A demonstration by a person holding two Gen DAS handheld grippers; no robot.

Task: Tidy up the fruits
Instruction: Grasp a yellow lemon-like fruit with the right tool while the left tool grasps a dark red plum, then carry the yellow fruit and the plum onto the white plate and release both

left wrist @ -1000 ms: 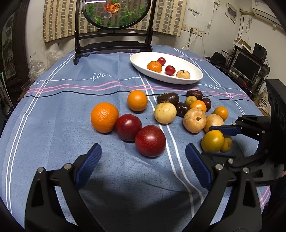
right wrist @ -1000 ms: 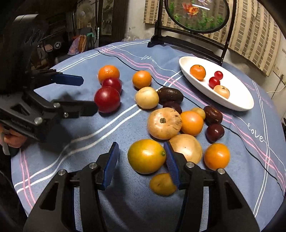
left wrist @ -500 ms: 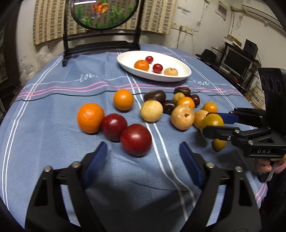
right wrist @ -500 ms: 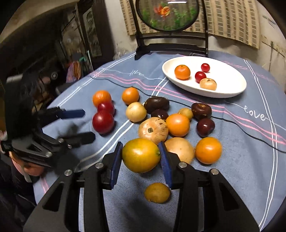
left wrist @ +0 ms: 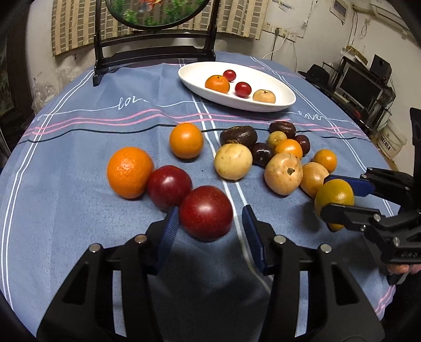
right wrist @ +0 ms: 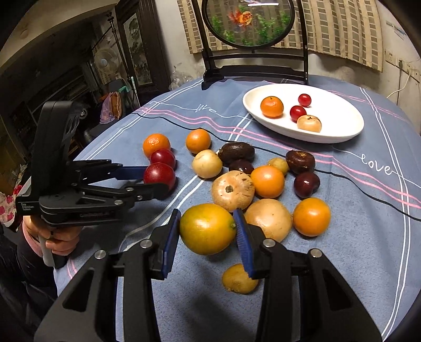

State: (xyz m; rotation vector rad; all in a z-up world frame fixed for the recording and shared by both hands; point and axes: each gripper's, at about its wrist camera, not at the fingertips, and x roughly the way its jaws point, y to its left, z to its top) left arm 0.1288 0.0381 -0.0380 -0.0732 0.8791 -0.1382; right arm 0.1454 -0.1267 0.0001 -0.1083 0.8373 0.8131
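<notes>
A: Blue striped tablecloth [left wrist: 79,126] covered the round table, with pink, white and black lines running across it. What writing could be read?

B: "love" in white script on the cloth [right wrist: 375,165], seen twice in the left wrist view. The left gripper's body carried a small white label in the right wrist view, too small to read with confidence.

A: Room?

B: Dim. An oval goldfish panel [right wrist: 248,22] on a dark stand stood at the far edge of the table, striped curtain behind it. A monitor [left wrist: 360,86] sat on a shelf to one side, a fan [right wrist: 102,61] in the dark corner.

A: Left gripper [left wrist: 210,223]?

B: Fingers apart around the nearest red plum [left wrist: 206,212]; one pad looked to be touching it, the other stood just beside it with a gap. The plum lay on the cloth, touching a second red plum [left wrist: 169,187] beside a large orange [left wrist: 129,172].

A: Right gripper [right wrist: 208,231]?

B: Clamped on the yellow-orange fruit [right wrist: 208,229], both blue pads against its sides, held above the cloth. A small yellow fruit [right wrist: 238,279] lay beneath it.

A: Destination?

B: White oval dish [right wrist: 339,131] well apart at the far side, holding a mandarin [right wrist: 271,106], two small red fruits and a tan fruit [right wrist: 309,123]. Remaining loose fruit lay clustered mid-table.
</notes>
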